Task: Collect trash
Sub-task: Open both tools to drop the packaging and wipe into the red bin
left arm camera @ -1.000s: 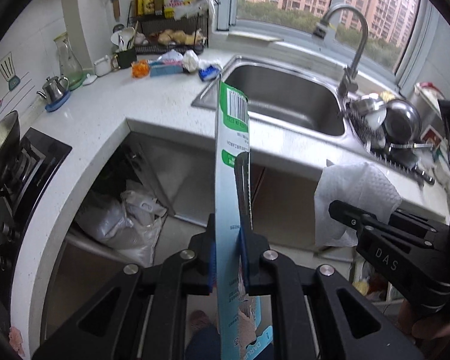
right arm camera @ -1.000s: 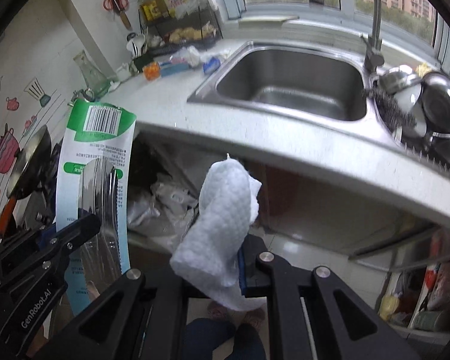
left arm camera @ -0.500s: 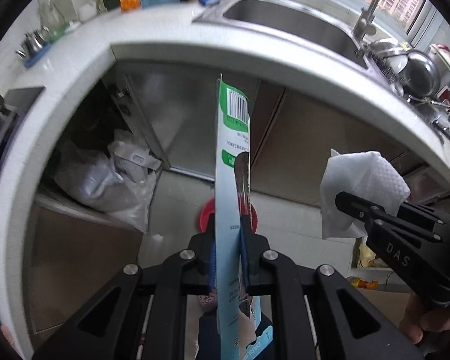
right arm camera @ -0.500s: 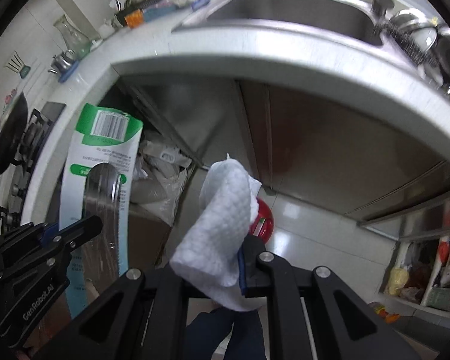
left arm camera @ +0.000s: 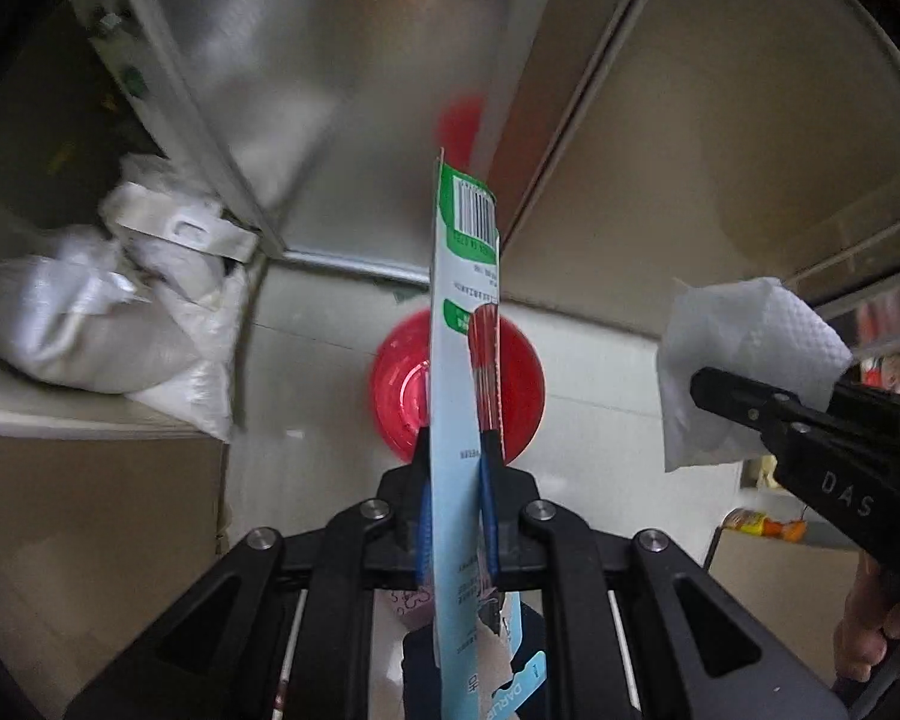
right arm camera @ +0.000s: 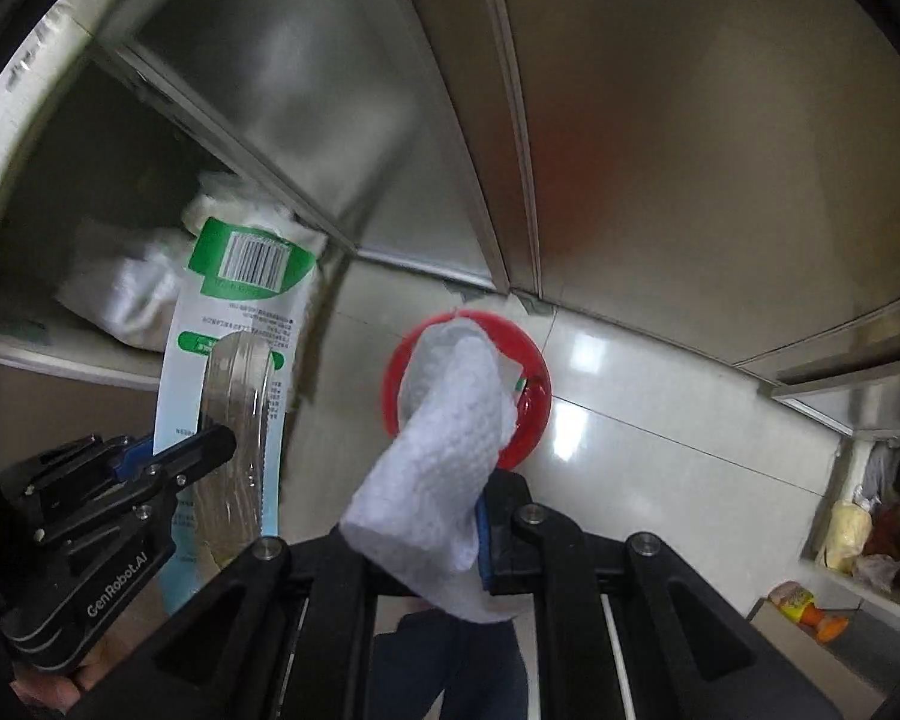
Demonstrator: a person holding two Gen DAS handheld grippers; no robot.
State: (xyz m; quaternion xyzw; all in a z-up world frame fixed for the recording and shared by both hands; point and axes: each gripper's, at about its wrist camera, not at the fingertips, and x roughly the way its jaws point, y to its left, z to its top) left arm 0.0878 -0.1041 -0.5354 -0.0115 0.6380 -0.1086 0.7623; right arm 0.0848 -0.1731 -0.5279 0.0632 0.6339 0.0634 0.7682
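While your left gripper (left arm camera: 456,468) stays clamped on the upright blister package (left arm camera: 463,324), your right gripper (right arm camera: 450,516) pinches the white paper towel (right arm camera: 444,450); both hang above the red bin (right arm camera: 534,396) on the tiled floor (right arm camera: 660,450), beside steel cabinet doors (right arm camera: 660,120).

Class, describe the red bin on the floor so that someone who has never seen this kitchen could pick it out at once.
Start at the steel cabinet doors under the counter and drop to the pale tiled floor in front of them. There stands a round red bin, seen from above, partly hidden by the white paper towel. It is the only red, round thing there; the neighbouring white sacks sit on a shelf.
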